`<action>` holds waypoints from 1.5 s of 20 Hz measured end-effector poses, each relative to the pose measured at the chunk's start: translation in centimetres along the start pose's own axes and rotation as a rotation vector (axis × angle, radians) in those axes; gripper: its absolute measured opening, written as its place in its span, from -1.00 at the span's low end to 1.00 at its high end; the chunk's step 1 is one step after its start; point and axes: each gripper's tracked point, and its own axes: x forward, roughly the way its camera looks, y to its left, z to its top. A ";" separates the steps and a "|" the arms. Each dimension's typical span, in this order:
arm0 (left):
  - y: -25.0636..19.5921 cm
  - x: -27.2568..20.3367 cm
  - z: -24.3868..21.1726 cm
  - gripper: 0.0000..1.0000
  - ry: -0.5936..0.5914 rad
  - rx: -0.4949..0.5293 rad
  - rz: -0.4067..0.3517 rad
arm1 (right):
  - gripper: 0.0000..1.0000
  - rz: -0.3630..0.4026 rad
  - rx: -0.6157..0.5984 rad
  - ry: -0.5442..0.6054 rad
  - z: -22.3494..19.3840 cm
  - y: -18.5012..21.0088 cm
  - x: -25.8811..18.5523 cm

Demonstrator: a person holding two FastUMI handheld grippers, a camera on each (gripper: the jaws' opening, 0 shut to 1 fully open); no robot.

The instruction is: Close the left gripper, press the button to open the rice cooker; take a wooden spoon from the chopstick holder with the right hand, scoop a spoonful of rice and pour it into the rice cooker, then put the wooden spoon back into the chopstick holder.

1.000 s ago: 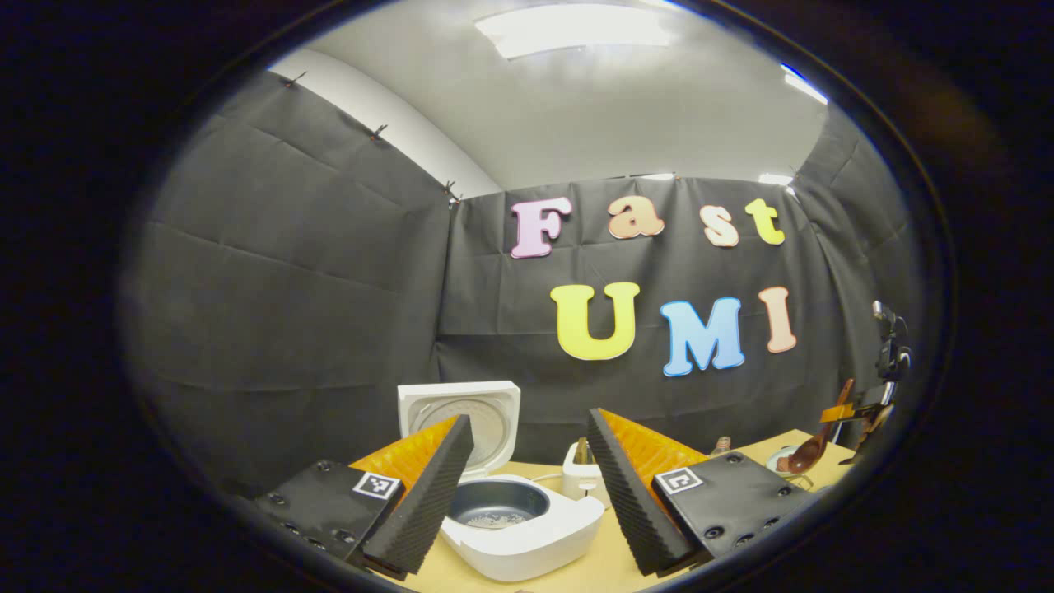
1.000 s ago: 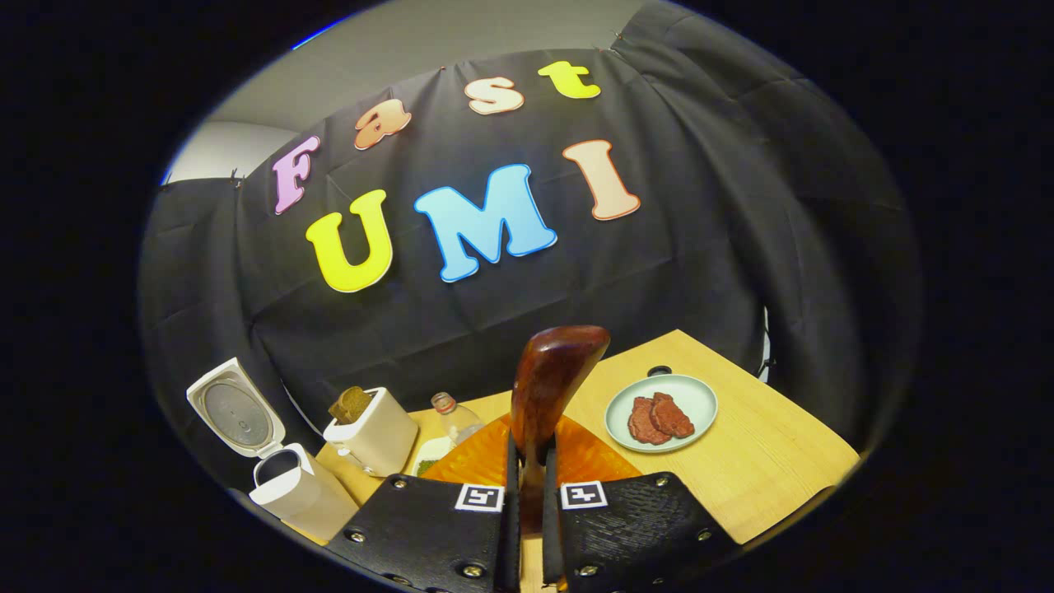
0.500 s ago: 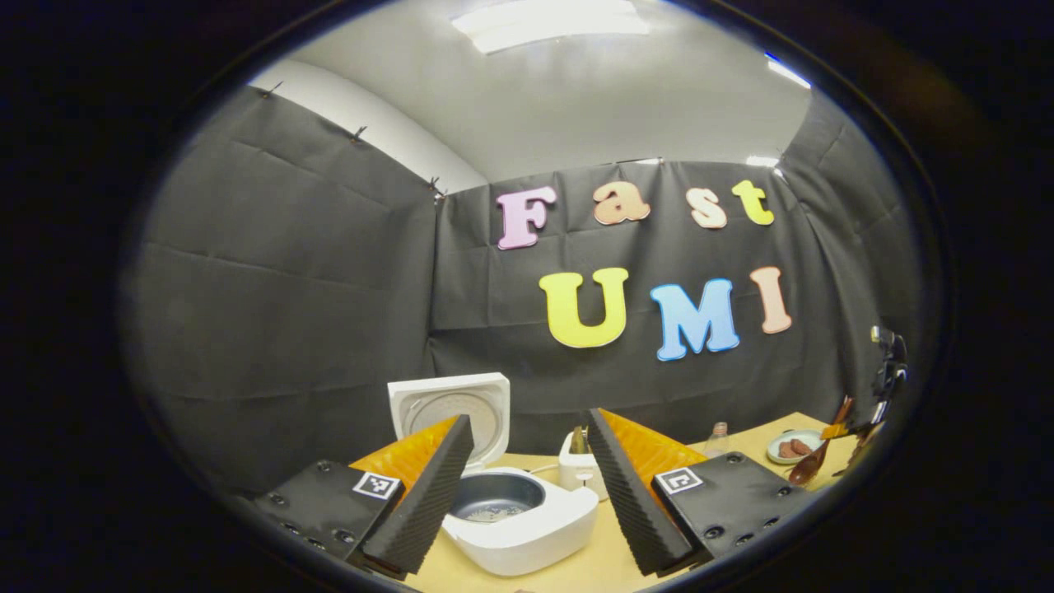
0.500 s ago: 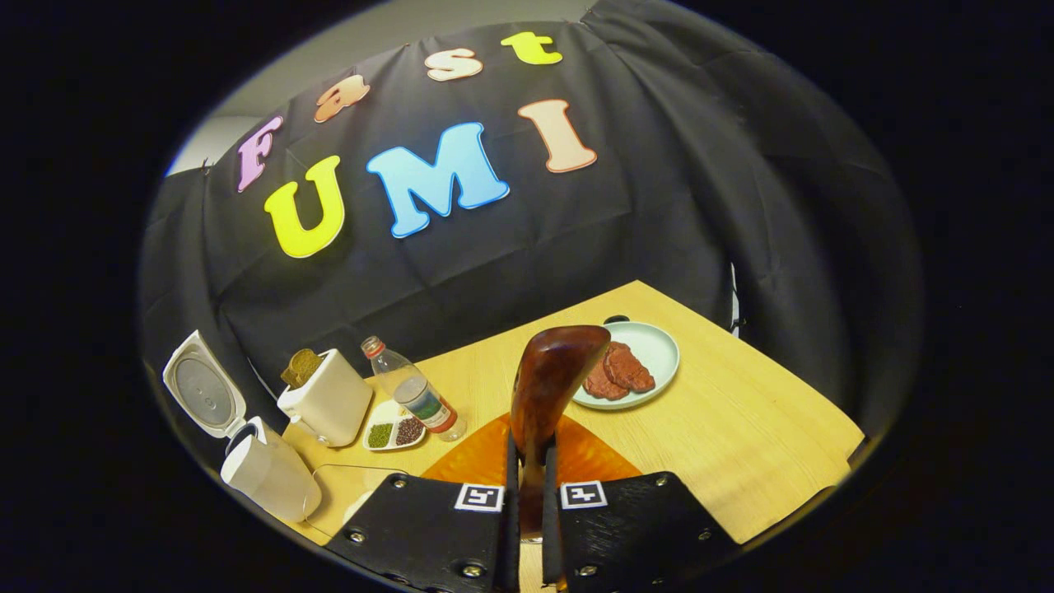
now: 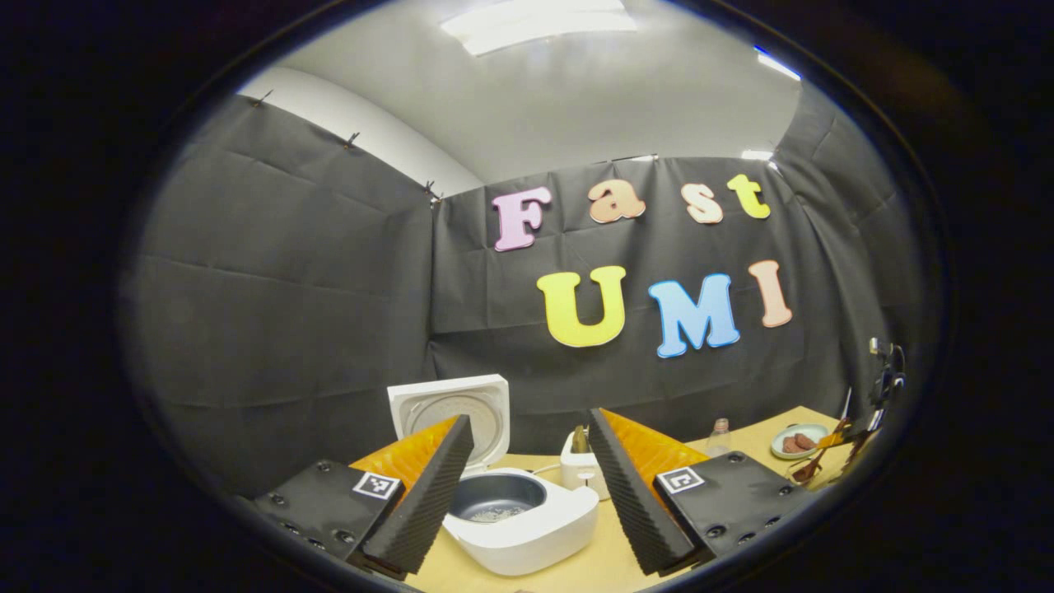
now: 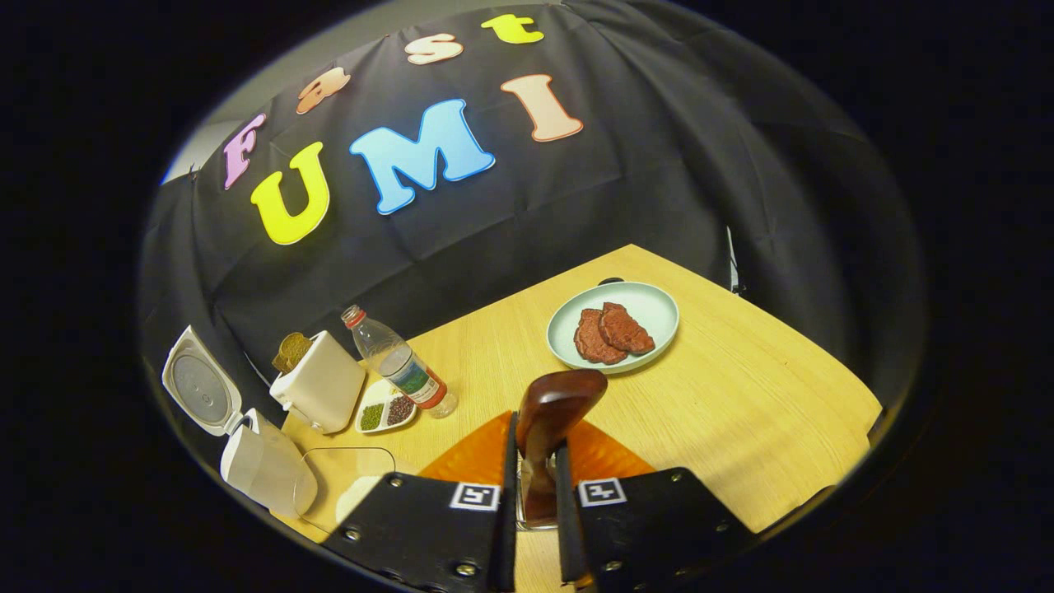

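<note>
- The right gripper (image 6: 535, 486) has its jaws clamped on the wooden spoon (image 6: 553, 412), bowl up, above the table (image 6: 766, 395).
- Judged step: returning the spoon to the chopstick holder; keep it vertical and lower it straight.
- The left gripper (image 5: 527, 486) is spread apart, empty, before the open rice cooker (image 5: 515, 515), rice inside.
- The plate (image 6: 650, 309) and bottle (image 6: 403, 371) stand well apart; the table edge lies right.

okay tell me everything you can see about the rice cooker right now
The rice cooker is white, squarish with rounded corners, plastic by its look, standing on the wooden table. Its lid is swung up and back, showing a round silvery inner plate. The dark inner pot holds a little rice at the bottom. A toaster stands behind it.
</note>
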 end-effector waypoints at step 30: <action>9.8 20.7 2.4 0.94 -0.051 0.061 0.130 | 0.99 -0.167 -0.321 -0.385 9.9 4.4 -15.8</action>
